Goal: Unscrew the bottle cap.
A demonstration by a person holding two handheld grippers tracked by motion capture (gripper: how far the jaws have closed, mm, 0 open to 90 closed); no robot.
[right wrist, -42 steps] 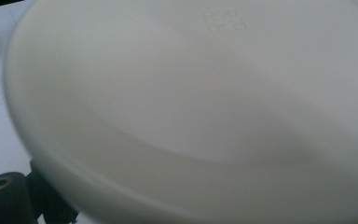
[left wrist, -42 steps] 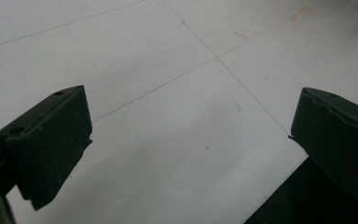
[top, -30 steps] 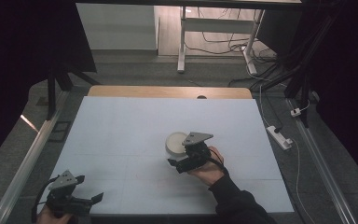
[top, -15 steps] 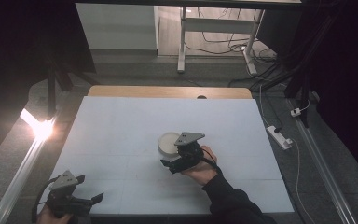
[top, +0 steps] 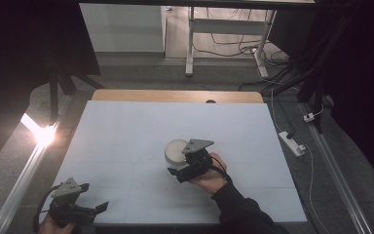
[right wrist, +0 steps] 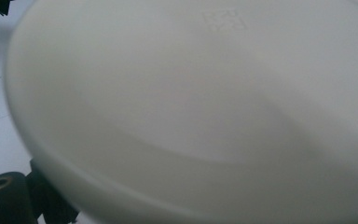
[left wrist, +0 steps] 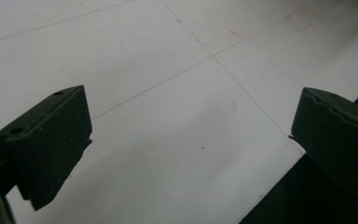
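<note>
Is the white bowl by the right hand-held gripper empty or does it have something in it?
Empty. The right gripper view looks into the white bowl and shows a bare, smooth inside; the high view shows nothing in it either.

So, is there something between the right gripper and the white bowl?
Nothing visible. In the high view the right gripper is directly at the near side of the white bowl, with no other object between them. In the right gripper view the bowl's inside is pressed close to the camera. Whether the jaws already clamp the rim, I cannot tell.
</note>
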